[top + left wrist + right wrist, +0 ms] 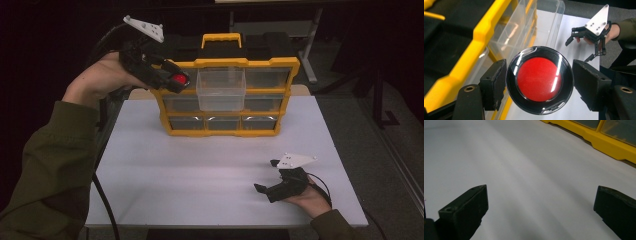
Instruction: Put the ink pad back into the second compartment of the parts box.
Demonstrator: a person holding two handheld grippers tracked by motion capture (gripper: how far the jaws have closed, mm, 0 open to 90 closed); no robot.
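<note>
High view: one white desk [200, 185] carries one yellow-and-black organizer case [227, 95] standing upright at its far middle, with a yellow handle [221, 39] on top. Its face shows rows of clear drawers; the bottom row has three, and one clear drawer [220, 90] in the upper middle is pulled out toward the near side.

Two grippers are in use. The left gripper [175, 80] is raised at the case's upper left corner, just beside the pulled-out drawer, and it grips one round disc with a red centre and a glossy black rim [180, 79]. In the left gripper view that disc [539, 79] sits squarely between the two black pads [495, 83], which press its rim on either side, above the clear drawers [524, 32] and the yellow frame [471, 57].

The right gripper [267, 188] lies low at the near right of the desk, held in a hand [310, 200], well apart from the case. Its jaws are spread wide with nothing between them; the right gripper view shows the two pads [466, 212] far apart over bare desk [531, 185], with the case's yellow base [609, 147] at the far right.
</note>
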